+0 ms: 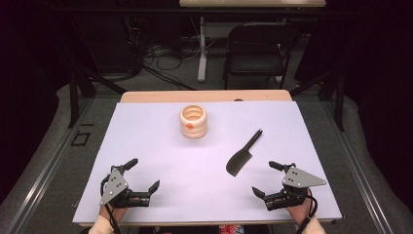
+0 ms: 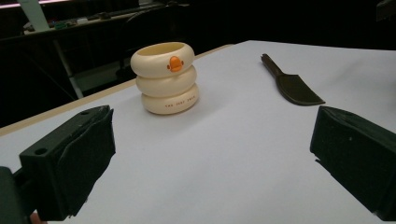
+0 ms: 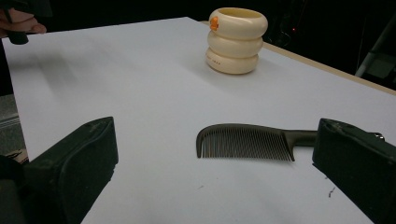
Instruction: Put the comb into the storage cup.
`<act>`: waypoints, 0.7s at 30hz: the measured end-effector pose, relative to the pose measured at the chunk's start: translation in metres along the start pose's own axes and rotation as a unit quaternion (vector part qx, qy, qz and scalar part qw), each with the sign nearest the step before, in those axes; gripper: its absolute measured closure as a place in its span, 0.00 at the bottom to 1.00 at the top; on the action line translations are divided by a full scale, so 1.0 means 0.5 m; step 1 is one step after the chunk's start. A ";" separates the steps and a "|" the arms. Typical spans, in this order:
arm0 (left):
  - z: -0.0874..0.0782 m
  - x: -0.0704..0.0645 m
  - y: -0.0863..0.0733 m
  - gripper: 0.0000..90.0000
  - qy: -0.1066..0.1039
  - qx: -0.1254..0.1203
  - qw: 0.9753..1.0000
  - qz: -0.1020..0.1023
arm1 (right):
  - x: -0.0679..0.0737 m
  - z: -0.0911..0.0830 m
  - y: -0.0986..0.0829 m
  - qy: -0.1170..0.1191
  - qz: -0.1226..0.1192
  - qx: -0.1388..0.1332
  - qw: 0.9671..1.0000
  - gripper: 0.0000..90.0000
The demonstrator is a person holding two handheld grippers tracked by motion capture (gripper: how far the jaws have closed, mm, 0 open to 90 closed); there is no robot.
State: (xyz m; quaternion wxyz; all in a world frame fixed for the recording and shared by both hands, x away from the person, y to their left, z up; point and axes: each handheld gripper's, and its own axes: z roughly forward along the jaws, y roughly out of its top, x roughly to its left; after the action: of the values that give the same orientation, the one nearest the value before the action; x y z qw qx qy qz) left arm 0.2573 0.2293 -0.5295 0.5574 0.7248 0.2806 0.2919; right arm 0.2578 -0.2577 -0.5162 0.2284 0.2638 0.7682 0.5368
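Comb (image 3: 243,142), dark, fine-toothed, flat

Left hand-held gripper (image 1: 144,179) and right hand-held gripper (image 1: 267,179) low near table's front edge, jaws spread wide, empty

On the tabletop (image 1: 146,141), the comb (image 1: 242,157) lies right of the ringed cup (image 1: 193,121) and nearer the person.
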 end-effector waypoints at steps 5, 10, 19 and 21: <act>-0.001 0.001 0.000 0.00 0.001 -0.001 1.000 0.001 | -0.002 0.002 0.000 0.003 0.001 0.005 1.000 0.00; -0.002 0.003 0.000 0.00 0.002 0.000 1.000 0.000 | -0.009 0.011 -0.001 0.012 0.012 0.004 1.000 0.00; -0.009 0.004 0.001 0.00 0.010 0.001 1.000 -0.001 | -0.025 0.024 0.021 0.009 0.018 0.006 1.000 0.00; -0.009 0.005 0.001 0.00 0.011 0.001 1.000 -0.004 | -0.030 0.030 0.023 0.009 0.019 0.010 1.000 0.00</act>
State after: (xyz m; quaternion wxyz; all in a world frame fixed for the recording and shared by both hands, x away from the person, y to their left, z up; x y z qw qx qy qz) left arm 0.2556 0.2339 -0.5278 0.5544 0.7210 0.2903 0.2975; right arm 0.2807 -0.2537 -0.5089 0.2089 0.2757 0.7707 0.5351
